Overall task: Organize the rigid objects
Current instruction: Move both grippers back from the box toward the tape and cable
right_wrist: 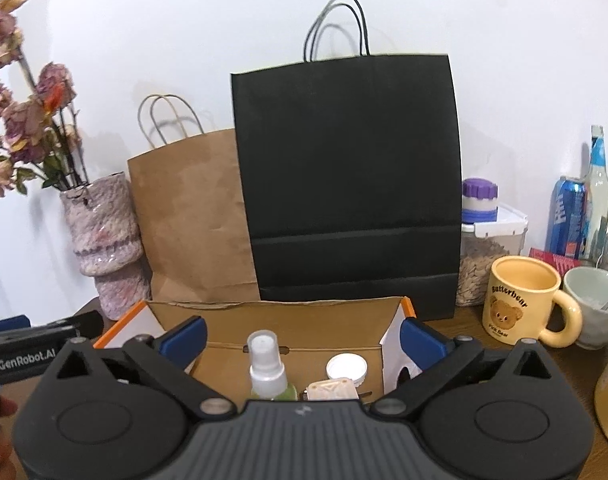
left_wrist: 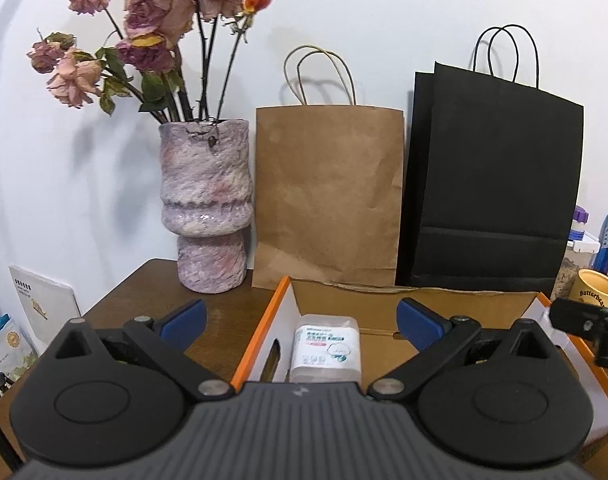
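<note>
Both jaws wide, nothing between them. Left gripper (left_wrist: 300, 322) sits just above and behind the wipes pack (left_wrist: 327, 347), upright at the left end of the orange box (left_wrist: 256, 344). Right gripper (right_wrist: 302, 338) is over the spray bottle (right_wrist: 267, 364) (upright) and white cap (right_wrist: 346, 367). Readable: "Butterbear" on mug (right_wrist: 519, 300); "GenRobot.AI".

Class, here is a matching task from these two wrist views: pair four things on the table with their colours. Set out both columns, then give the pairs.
Things:
1. taller paper bag
2. shorter paper bag
3. bear mug
4. jar lid behind the mug

Colours:
A. purple
B. brown
C. yellow
D. black

Pairs: 1-D, 2-B, 3-C, 4-A
</note>
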Demonstrator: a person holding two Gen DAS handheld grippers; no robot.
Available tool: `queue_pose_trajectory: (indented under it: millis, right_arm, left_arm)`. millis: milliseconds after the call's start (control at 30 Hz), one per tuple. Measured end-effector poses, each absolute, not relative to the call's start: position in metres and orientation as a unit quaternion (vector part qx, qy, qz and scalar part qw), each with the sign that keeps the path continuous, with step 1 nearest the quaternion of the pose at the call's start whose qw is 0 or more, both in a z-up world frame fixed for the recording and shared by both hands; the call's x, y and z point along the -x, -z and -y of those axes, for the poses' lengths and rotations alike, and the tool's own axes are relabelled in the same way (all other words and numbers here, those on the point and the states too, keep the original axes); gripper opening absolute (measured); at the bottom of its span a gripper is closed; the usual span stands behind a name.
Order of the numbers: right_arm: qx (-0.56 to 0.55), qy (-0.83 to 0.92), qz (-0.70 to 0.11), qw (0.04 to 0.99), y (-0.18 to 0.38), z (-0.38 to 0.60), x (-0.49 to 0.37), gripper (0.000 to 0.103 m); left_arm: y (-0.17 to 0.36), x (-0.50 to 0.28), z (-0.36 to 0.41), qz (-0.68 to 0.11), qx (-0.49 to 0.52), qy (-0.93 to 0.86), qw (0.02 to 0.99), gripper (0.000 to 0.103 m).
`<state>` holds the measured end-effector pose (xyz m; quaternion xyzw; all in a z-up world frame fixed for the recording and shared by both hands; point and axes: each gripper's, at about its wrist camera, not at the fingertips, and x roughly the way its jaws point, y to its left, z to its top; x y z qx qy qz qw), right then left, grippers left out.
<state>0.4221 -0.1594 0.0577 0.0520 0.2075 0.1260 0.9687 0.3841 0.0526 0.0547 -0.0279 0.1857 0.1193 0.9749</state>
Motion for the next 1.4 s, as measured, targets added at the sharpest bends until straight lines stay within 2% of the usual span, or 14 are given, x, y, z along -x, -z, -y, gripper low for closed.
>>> queue_pose_trajectory:
  millis: [367,833,1400]
  right_arm:
    - [-0.029,-0.138,-0.185,0.973,-0.062,0.168,-0.372,0.103]
    - [-0.024,-0.129,-0.180,0.975,-0.035,0.172,-0.302,0.103]
    - [0.016,-0.155,-0.236,0.959,0.003,0.167,-0.234,0.103]
  left_arm:
    - [-0.051,-0.336,-0.061,-0.175,0.021,-0.121,0.977,0.103]
    - [-0.040,-0.267,-0.065,-0.183,0.021,-0.107,0.977,0.103]
    - [-0.013,-0.202,-0.062,-0.203,-0.003,-0.088,0.975,0.103]
